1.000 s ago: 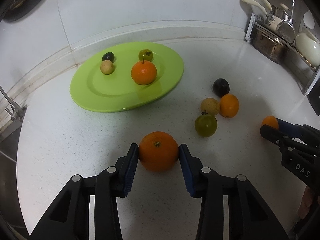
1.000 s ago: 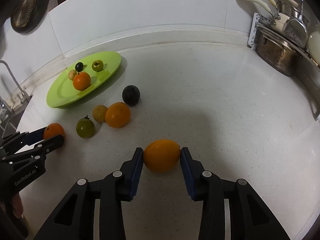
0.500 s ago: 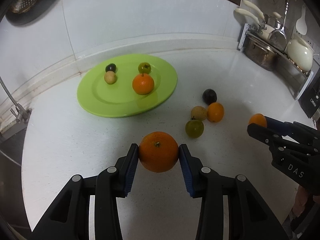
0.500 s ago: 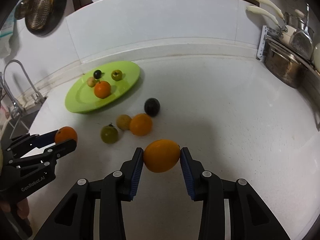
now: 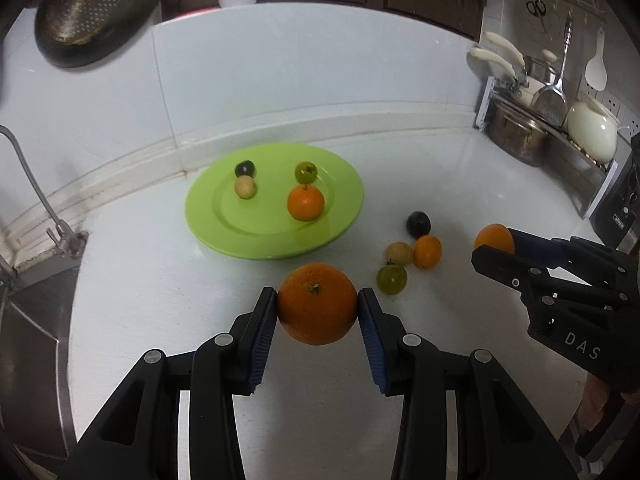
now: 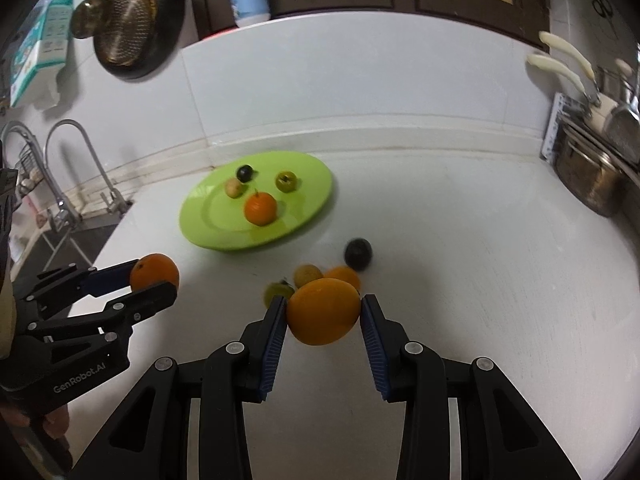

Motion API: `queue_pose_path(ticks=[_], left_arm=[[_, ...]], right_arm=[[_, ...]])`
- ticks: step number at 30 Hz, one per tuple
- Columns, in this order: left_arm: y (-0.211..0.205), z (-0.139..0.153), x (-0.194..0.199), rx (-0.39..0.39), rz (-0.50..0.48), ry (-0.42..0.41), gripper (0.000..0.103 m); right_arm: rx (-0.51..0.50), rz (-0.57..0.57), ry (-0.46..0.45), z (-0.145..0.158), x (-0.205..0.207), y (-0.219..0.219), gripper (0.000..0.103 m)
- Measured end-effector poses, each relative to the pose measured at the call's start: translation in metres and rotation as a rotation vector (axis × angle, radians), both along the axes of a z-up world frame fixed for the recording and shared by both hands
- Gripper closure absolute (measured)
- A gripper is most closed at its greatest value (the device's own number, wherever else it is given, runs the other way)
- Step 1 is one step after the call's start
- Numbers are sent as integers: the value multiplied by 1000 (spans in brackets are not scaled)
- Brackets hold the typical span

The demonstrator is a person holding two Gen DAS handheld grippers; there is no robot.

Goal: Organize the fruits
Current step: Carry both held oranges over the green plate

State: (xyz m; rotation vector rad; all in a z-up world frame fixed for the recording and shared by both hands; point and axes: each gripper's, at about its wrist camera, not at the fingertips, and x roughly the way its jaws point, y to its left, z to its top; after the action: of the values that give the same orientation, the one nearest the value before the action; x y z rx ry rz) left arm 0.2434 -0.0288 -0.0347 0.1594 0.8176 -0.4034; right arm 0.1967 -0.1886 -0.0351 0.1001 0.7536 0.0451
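Orange [image 5: 317, 303] clamped in left gripper [image 5: 317, 312], aloft short of green plate [image 5: 208, 220]. Second orange [image 6: 323, 311] pinched in right gripper [image 6: 323, 314], above loose fruit [image 5: 418, 224]. Risk: round, dimpled, waxy skins slipping from ribbed blue pads [image 5: 370, 344]; rolling off shallow, glossy plate, knocking fruit there.

The right gripper [image 5: 494, 249] is showing white letters "DAS" on its black body. The left gripper [image 6: 154, 285] is bearing "GenRobot.AI" — also white on black.

colander [image 5: 86, 12] on the wall, faucet [image 6: 86, 168] at left, steel pot [image 5: 518, 136] at right
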Motion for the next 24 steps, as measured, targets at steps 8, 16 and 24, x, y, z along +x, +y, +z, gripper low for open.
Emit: queue_pose_path(ticks=[8, 16, 24], left_arm=[[10, 15, 2, 0, 19, -48, 62], [15, 27, 17, 20, 23, -97, 62], [17, 38, 39, 45, 19, -140, 62]], right_arm=[[7, 49, -52, 17, 7, 11, 64], [21, 105, -83, 28, 27, 21, 64], [-2, 145, -110, 39, 54, 31, 64]])
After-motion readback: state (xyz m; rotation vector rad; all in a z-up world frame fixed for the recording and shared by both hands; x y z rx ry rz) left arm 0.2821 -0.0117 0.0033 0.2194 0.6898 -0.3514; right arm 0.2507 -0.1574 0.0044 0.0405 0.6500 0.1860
